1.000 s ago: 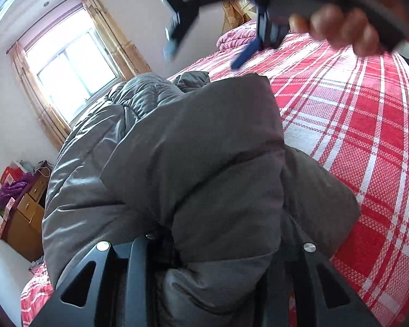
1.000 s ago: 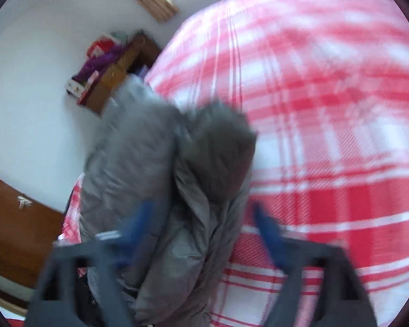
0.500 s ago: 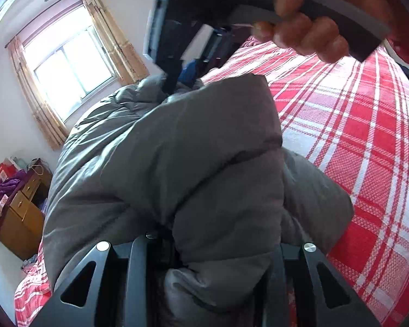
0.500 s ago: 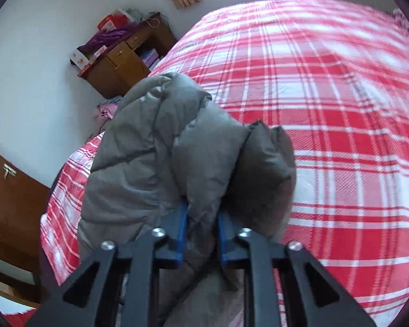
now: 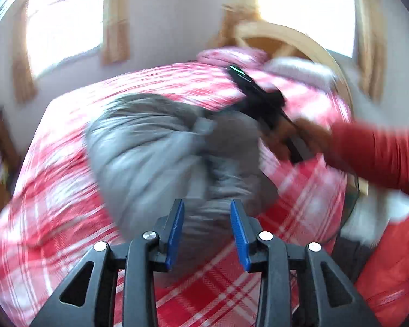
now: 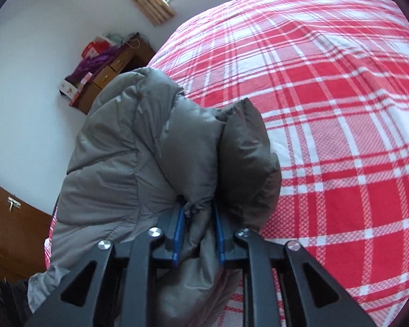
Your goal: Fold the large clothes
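Observation:
A grey padded jacket lies bunched on the red plaid bed; this view is motion-blurred. My left gripper is open, its blue pads apart just short of the jacket's near end, holding nothing. My right gripper is shut on a fold of the grey jacket, which bulges up in front of it. In the left wrist view the right gripper shows at the jacket's far side, held by a hand in a red sleeve.
The red plaid bed cover spreads to the right. A wooden dresser with boxes stands by the wall at the bed's far corner. A wooden headboard and pink pillows are at the bed's head. A brown wooden cabinet stands at left.
My left gripper has let go of the jacket, opened and pulled back, swinging to face the headboard. My right gripper stays shut on the jacket fold.

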### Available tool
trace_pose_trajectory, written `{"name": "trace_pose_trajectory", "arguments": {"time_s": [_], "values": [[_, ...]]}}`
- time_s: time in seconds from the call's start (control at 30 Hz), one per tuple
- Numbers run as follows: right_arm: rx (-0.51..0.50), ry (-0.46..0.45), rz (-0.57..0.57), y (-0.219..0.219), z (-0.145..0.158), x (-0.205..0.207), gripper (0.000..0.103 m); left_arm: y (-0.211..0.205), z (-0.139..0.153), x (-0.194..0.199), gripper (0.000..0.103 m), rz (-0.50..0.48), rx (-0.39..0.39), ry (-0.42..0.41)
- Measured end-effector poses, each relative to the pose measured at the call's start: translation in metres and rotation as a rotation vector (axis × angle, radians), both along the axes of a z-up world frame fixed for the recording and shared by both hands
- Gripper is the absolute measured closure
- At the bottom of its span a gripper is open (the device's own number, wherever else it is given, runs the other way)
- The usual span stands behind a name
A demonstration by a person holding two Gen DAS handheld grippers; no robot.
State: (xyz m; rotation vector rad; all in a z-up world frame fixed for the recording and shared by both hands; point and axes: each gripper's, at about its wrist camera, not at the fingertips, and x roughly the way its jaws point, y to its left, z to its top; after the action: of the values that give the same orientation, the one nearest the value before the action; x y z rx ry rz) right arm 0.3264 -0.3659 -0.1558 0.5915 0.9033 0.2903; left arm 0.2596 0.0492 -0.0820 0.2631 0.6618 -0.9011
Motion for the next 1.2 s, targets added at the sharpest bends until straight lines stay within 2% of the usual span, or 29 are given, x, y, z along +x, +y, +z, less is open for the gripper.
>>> {"name": "trace_pose_trajectory", "arguments": {"time_s": [0.13, 0.27, 0.33, 0.4, 0.5, 0.53, 0.6, 0.7, 0.77, 0.87, 0.93, 0.97, 1.0, 1.03, 1.07, 1.13, 1.2], "values": [[0.027, -0.03, -0.026, -0.003, -0.004, -0.011, 0.083, 0.036, 0.015, 0.081, 0.059, 0.283, -0.176, 0.149], [0.048, -0.041, -0.071, 0.0, -0.005, -0.02, 0.082, 0.029, 0.006, 0.154, 0.059, 0.431, -0.26, 0.281], [0.049, -0.044, -0.089, 0.001, -0.005, -0.026, 0.081, 0.004, -0.002, 0.178, 0.059, 0.444, -0.248, 0.324], [0.048, -0.051, -0.108, 0.003, -0.006, -0.032, 0.081, -0.015, -0.001, 0.182, 0.059, 0.416, -0.239, 0.322], [0.03, -0.066, -0.122, 0.008, -0.006, -0.042, 0.08, -0.051, -0.001, 0.177, 0.059, 0.392, -0.177, 0.261], [0.028, -0.07, -0.127, 0.009, -0.007, -0.044, 0.08, -0.063, -0.007, 0.177, 0.059, 0.398, -0.121, 0.239], [0.035, -0.073, -0.131, 0.01, -0.009, -0.044, 0.08, -0.071, -0.021, 0.175, 0.058, 0.419, -0.068, 0.214], [0.065, -0.069, -0.124, 0.007, -0.011, -0.042, 0.077, -0.069, -0.041, 0.163, 0.058, 0.471, -0.059, 0.166], [0.07, -0.067, -0.116, 0.005, -0.008, -0.042, 0.068, -0.071, -0.046, 0.154, 0.058, 0.486, -0.044, 0.127], [0.021, -0.019, -0.111, 0.002, 0.002, -0.04, 0.053, -0.078, -0.047, 0.15, 0.057, 0.486, -0.007, 0.085], [-0.016, 0.029, -0.116, -0.005, 0.018, -0.042, 0.049, -0.081, -0.047, 0.15, 0.057, 0.492, 0.015, 0.07], [-0.017, 0.04, -0.128, -0.009, 0.024, -0.044, 0.04, -0.083, -0.048, 0.152, 0.057, 0.493, 0.019, 0.067], [-0.009, 0.051, -0.158, -0.016, 0.034, -0.048, 0.025, -0.084, -0.048, 0.152, 0.057, 0.496, 0.023, 0.062], [0.005, 0.05, -0.191, -0.022, 0.043, -0.053, 0.017, -0.084, -0.049, 0.154, 0.057, 0.499, 0.024, 0.06], [0.023, 0.047, -0.228, -0.029, 0.052, -0.057, 0.004, -0.085, -0.05, 0.155, 0.057, 0.502, 0.028, 0.057], [0.073, 0.031, -0.283, -0.04, 0.064, -0.061, 0.0, -0.085, -0.051, 0.155, 0.057, 0.504, 0.034, 0.05], [0.075, 0.084, -0.271, -0.038, 0.062, -0.05, 0.0, -0.084, -0.052, 0.155, 0.057, 0.505, 0.036, 0.047]]}}
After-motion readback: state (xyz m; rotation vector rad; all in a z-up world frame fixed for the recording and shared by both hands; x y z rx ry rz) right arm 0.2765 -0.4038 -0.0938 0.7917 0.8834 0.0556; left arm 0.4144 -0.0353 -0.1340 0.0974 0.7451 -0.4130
